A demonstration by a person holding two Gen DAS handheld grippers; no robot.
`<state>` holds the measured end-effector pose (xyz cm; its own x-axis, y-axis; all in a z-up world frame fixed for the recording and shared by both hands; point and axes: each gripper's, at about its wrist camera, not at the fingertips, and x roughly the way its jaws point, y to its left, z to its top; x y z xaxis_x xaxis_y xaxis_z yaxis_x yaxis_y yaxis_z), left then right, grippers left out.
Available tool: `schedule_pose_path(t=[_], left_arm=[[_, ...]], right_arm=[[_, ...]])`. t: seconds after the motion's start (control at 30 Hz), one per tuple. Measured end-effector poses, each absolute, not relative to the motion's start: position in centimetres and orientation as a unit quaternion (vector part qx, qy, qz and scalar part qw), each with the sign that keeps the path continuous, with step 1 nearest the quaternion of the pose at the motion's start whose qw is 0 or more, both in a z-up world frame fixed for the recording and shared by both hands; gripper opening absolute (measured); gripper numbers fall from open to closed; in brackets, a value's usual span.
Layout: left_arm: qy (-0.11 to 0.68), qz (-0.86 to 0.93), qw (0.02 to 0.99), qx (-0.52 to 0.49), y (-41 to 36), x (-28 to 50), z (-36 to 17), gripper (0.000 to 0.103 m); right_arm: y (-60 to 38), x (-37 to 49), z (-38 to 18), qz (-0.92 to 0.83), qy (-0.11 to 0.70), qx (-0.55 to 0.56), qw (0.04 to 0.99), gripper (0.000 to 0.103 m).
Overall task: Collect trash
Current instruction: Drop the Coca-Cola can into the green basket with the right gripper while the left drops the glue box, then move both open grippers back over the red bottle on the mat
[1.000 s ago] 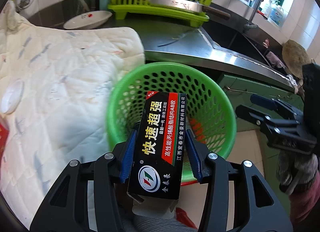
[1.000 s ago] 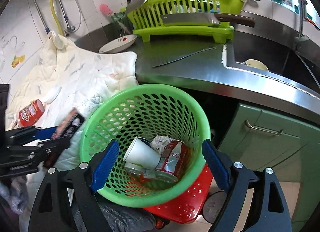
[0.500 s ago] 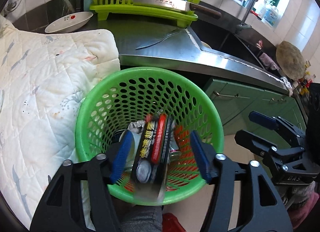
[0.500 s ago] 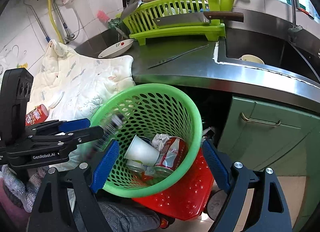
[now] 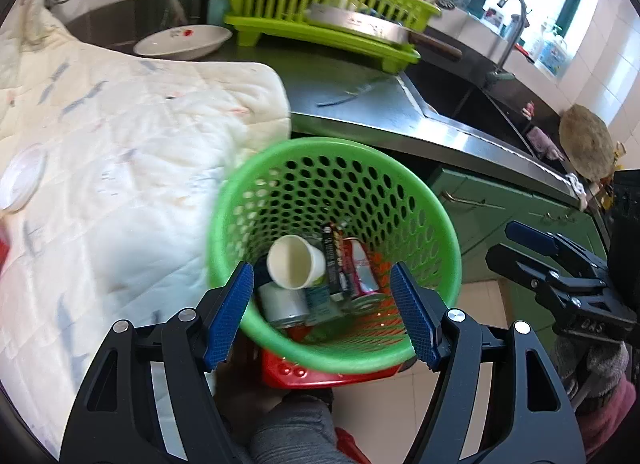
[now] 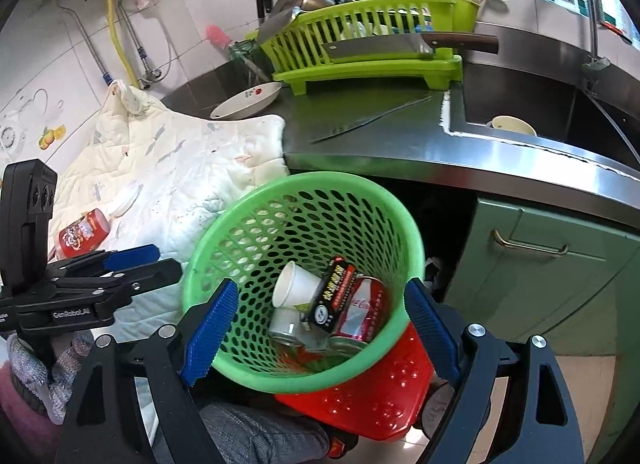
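Note:
A green perforated basket [image 5: 420, 199] [image 6: 224, 240] stands beside the white quilt. Inside lie a black glue box [image 6: 334, 294] [image 5: 331, 264], a white paper cup [image 5: 294, 262] [image 6: 294, 286], a red cola can [image 6: 360, 310] [image 5: 360, 266] and a small tin [image 5: 282, 302]. My left gripper [image 5: 326, 314] is open and empty above the basket's near rim; it also shows in the right wrist view [image 6: 160, 264]. My right gripper [image 6: 320, 328] is open and empty over the basket; it also shows in the left wrist view [image 5: 504, 244]. A red snack cup [image 6: 82, 232] and a white lid [image 5: 22, 177] lie on the quilt.
The white quilt [image 5: 120, 151] covers the surface on the left. A steel counter [image 6: 380, 139] holds a knife [image 6: 372, 117], a bowl [image 6: 248, 99] and a lime dish rack [image 6: 372, 35]. The sink [image 6: 540, 111] is at the right. A red stool [image 6: 360, 400] sits under the basket.
My left gripper opened and the black glue box dropped into the basket. The left gripper then drew back slightly and opened wider. The right gripper stayed open.

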<state>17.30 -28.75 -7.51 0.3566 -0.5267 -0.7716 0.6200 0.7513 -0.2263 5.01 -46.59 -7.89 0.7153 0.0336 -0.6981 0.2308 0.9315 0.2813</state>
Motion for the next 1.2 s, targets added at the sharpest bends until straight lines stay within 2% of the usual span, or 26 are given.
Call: schedule_pose_path(t=[1.2], left_arm=[[0.415, -0.152, 0.896, -0.040, -0.8, 16.5, -4.1, 0.070]], right_arm=[[-27.6, 15.1, -4.0, 0.103, 0.392, 0.082, 0.910, 0.082]])
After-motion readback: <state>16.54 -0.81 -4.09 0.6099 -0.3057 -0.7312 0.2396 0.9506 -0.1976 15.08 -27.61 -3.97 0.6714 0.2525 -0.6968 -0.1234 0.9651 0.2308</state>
